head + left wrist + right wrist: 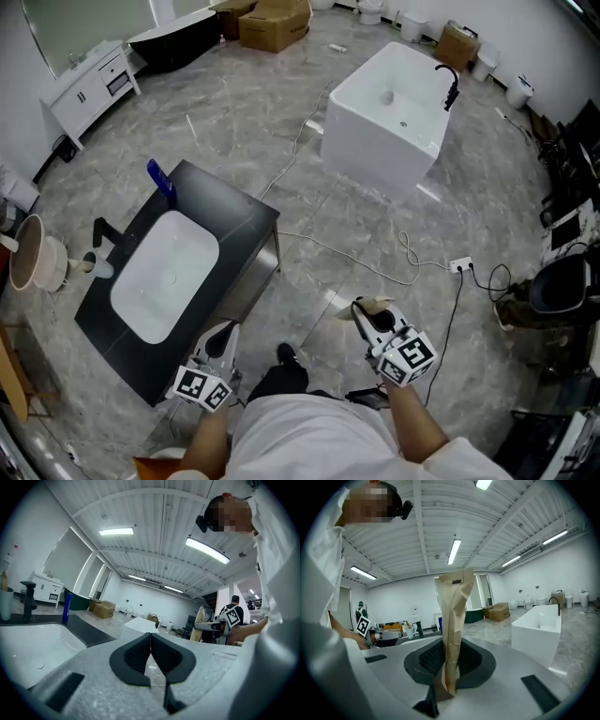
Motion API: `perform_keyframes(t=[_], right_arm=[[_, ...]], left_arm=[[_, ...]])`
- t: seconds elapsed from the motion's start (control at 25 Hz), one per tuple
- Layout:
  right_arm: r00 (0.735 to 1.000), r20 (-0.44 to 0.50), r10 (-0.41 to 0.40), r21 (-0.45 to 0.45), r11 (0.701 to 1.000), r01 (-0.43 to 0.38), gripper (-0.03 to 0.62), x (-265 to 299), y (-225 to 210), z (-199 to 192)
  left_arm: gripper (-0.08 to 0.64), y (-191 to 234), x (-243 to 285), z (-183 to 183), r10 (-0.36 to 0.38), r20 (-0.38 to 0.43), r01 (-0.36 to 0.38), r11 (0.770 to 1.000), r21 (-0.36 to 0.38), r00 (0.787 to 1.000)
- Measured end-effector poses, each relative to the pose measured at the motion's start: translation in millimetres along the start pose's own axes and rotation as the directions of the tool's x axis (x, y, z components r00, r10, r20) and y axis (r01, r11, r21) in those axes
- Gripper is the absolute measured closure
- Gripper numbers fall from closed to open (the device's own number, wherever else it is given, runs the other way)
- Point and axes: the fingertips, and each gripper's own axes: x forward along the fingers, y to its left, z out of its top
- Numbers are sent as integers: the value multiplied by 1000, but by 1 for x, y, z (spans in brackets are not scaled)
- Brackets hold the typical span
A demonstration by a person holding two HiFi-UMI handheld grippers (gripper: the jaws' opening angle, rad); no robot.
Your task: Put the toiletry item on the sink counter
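My right gripper (364, 311) is shut on a flat tan paper packet (373, 304), the toiletry item, held over the floor to the right of the sink counter (234, 220). The packet (453, 616) stands upright between the jaws of that gripper (451, 651) in the right gripper view. Near the counter's front corner, my left gripper (220, 336) is shut with nothing in it; its pads meet at the tips (150, 638). The black counter holds a white basin (164, 274). The left gripper view also catches the tan packet (202, 623) in the other gripper.
On the counter stand a blue bottle (160, 180), a black tap (103, 232) and a pale cup (101, 268). A white freestanding tub (391, 101) sits beyond, with cables and a power strip (459, 265) on the floor. Cardboard boxes (274, 21) lie far back.
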Motion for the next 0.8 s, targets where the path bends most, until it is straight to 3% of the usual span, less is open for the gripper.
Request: perform_keyframes(t=[0.24, 0.4, 0.6, 0.8], right_arm=[[1000, 10, -15, -56, 998, 16, 543, 41, -34, 30], [1000, -15, 18, -52, 998, -19, 543, 69, -41, 28], [995, -31, 93, -40, 995, -94, 543, 115, -54, 28], [975, -22, 222, -53, 973, -222, 543, 171, -78, 41]], left_arm=[[545, 24, 63, 15, -49, 19, 50, 999, -3, 999], [545, 38, 80, 23, -35, 37, 36, 999, -16, 999], [545, 65, 91, 23, 32, 36, -31, 999, -33, 999], [545, 92, 110, 33, 160, 54, -159, 987, -30, 986]])
